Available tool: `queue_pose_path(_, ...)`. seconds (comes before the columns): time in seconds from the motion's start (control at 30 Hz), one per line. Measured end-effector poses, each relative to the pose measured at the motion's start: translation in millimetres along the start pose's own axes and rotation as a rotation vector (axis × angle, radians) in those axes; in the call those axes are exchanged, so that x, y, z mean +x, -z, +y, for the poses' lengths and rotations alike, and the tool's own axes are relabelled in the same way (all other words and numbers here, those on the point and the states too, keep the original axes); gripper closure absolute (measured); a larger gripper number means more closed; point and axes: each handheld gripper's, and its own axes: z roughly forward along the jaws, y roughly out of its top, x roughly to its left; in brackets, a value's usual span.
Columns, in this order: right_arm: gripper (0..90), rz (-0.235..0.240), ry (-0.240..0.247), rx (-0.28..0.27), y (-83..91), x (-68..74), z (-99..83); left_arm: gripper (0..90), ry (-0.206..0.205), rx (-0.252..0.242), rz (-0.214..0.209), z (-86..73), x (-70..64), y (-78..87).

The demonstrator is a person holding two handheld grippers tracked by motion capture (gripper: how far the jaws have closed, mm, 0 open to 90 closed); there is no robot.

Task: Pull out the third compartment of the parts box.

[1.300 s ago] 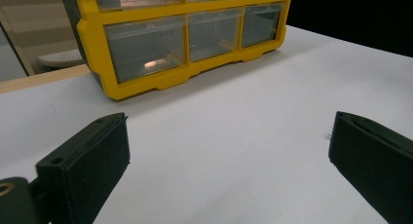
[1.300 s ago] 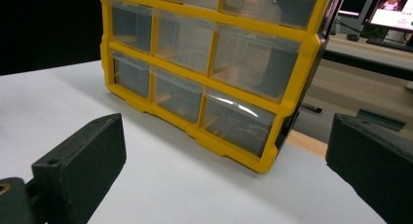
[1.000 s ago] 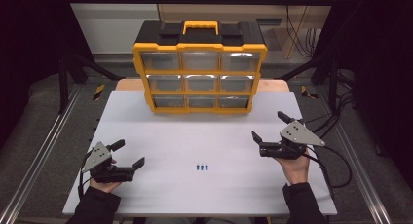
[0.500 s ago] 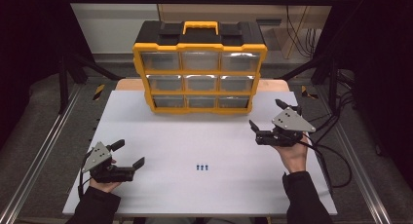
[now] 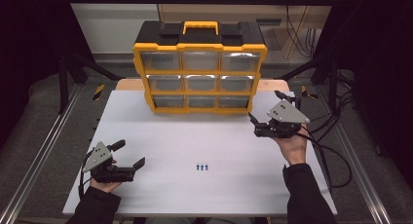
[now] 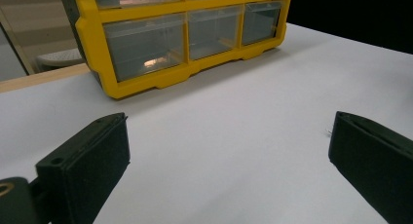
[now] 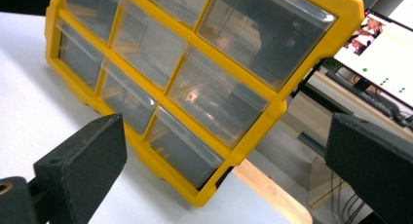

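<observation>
Low in the frame, the left gripper rests on the surface, jaws wide. Right of centre, the right gripper, jaws wide and empty, has moved closer to the cabinet, which stands upright at the top, long axis across the frame, drawers facing the viewer.

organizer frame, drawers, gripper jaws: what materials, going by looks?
Organizer frame: likely moulded plastic, yellow, smooth with a slight sheen. Drawers: clear plastic, glossy; they catch reflections and show through. Right gripper jaws: matte black, probably plastic or rubber facing; can't tell which.
</observation>
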Motion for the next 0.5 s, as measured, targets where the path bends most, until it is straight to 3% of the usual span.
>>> queue_pose_path(0.23,3.0,-0.026,0.105,0.03,-10.8,2.4,11.1,0.9,-0.001,0.002,0.001,-0.2,-0.1,-0.4)
queue_pose_path(0.4,3.3,-0.037,0.133,0.036,-16.0,4.8,15.0,0.9,-0.002,0.001,0.002,-0.1,-0.3,-0.3)
queue_pose_path(0.5,3.3,-0.053,0.181,0.048,-20.5,6.6,18.9,0.9,-0.003,0.001,0.002,-0.2,-0.3,-0.5)
